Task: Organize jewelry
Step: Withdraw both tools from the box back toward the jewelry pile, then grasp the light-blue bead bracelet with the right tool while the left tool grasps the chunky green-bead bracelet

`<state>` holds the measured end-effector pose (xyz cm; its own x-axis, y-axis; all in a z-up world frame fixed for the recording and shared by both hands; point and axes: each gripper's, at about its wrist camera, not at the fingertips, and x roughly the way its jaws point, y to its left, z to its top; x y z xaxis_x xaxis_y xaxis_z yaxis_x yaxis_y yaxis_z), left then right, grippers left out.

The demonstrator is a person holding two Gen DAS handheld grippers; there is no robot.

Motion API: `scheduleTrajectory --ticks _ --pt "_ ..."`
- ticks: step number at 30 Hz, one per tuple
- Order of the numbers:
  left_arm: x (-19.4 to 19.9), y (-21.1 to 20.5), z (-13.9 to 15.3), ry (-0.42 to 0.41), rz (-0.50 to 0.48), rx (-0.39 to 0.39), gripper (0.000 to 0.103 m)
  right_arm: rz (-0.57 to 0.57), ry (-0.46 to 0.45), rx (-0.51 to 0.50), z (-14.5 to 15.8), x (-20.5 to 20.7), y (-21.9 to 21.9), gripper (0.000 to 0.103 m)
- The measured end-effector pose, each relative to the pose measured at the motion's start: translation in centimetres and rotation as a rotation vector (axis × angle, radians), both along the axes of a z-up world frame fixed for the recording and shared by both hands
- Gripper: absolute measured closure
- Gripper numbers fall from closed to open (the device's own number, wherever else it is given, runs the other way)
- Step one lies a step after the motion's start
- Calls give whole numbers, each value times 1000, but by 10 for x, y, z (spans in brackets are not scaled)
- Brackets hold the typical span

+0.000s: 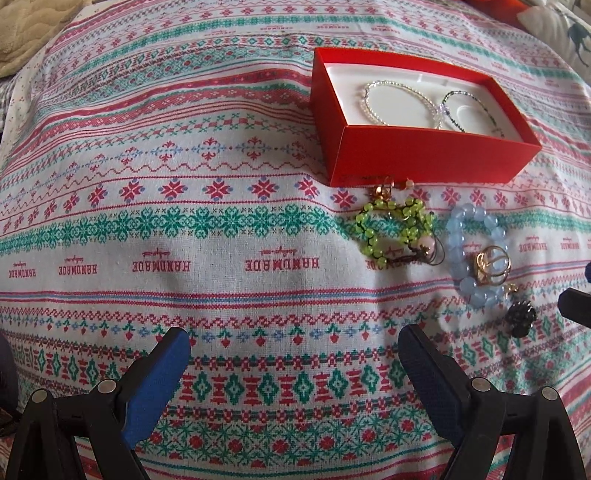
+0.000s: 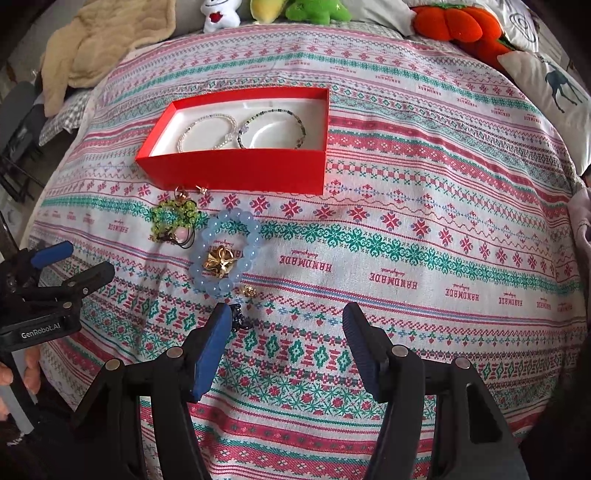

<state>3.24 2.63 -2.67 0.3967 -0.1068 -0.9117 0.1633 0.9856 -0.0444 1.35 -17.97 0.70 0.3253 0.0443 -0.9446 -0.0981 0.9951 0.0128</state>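
Observation:
A red box (image 1: 406, 155) (image 2: 236, 170) sits on the patterned cloth. It holds a pearl bracelet (image 2: 207, 129) and a dark bead bracelet (image 2: 273, 125). In front of it lie a green bead bracelet (image 1: 391, 229) (image 2: 173, 218) and a blue bead bracelet (image 1: 476, 254) (image 2: 225, 254) with gold pieces (image 2: 219, 266) inside its ring. A small gold earring (image 2: 249, 291) and a black ornament (image 1: 521, 317) (image 2: 241, 320) lie nearer. My right gripper (image 2: 286, 314) is open above the cloth, its left finger beside the black ornament. My left gripper (image 1: 295, 339) (image 2: 79, 260) is open, left of the jewelry.
The patterned cloth (image 2: 406, 240) covers a soft surface. Plush toys (image 2: 317, 9), an orange pumpkin plush (image 2: 458, 22), a deer pillow (image 2: 554, 85) and a beige blanket (image 2: 107, 40) line the back. A person's hand (image 2: 14, 373) holds the left gripper's handle.

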Motion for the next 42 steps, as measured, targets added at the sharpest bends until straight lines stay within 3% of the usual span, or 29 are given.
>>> scheduleTrajectory --ticks 7,18,22,30,33,37,42 --pt "1 -2 -3 8 -9 -29 9 -18 51 35 -13 15 2 38" --pt "3 -3 -4 9 -16 -47 9 -116 36 106 -19 51 -12 39" --pt "1 -4 -4 9 -17 -53 9 -130 53 79 -30 63 -9 59" --pt "2 -3 -4 7 -12 -58 9 -81 32 -1 -37 71 12 68" --pt "1 -4 -4 6 -13 -60 9 -54 18 -54 -41 73 22 76" --pt "2 -7 -3 1 -17 -61 9 -13 13 -73 -44 73 31 99" --pt "3 -10 0 -6 -18 -69 9 -6 18 -32 -37 70 28 103"
